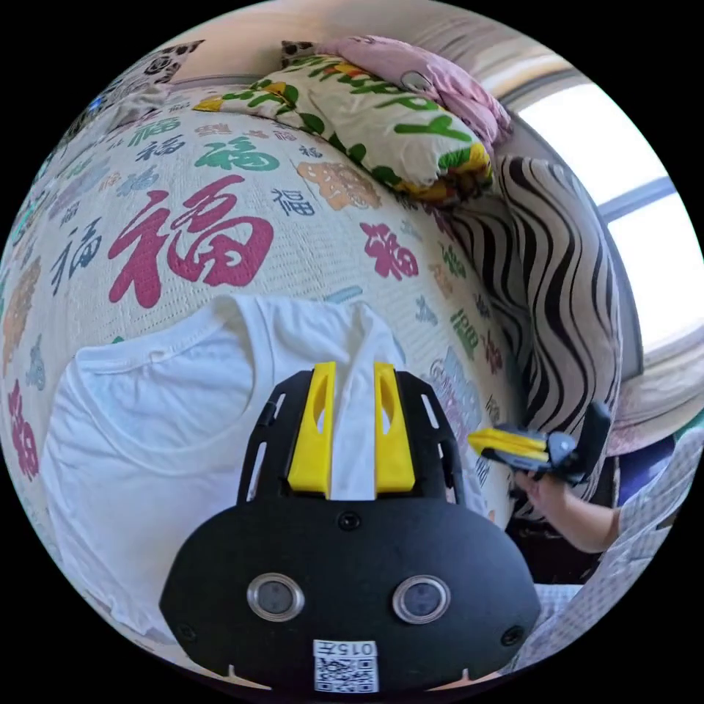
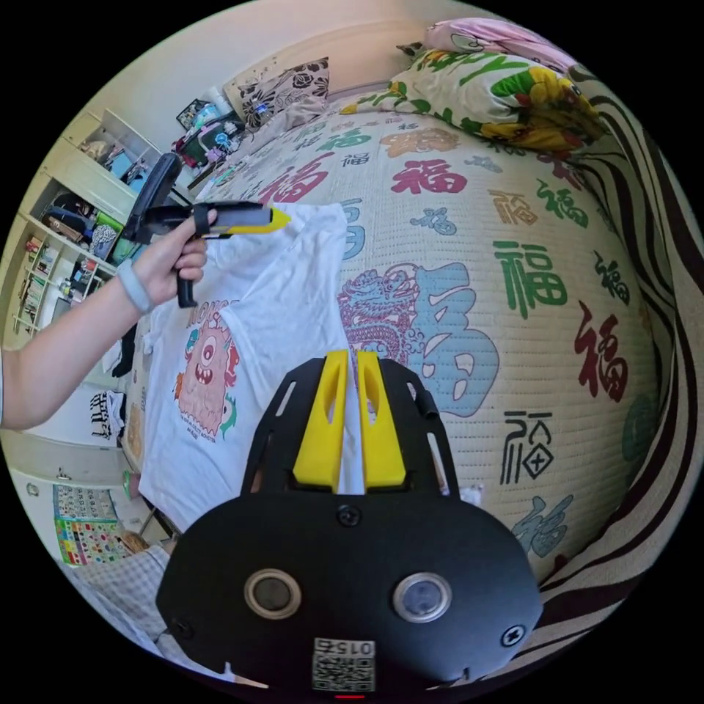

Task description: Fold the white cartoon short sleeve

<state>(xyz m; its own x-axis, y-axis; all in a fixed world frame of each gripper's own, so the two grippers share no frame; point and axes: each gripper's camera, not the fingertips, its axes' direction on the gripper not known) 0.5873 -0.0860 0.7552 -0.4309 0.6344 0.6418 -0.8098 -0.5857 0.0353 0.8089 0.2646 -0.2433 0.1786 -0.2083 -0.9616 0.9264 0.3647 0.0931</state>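
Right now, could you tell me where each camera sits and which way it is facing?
Left gripper view: rides on the left gripper, looking along its jaws across the white shirt and bed cover toward the pillows and window; the person's hand with the right gripper shows.
Right gripper view: rides on the right gripper, looking over the shirt's cartoon print toward the shelves; the person's hand with the left gripper shows.
Shared: the shirt, bed cover and pillows, and each view catches the opposite gripper.
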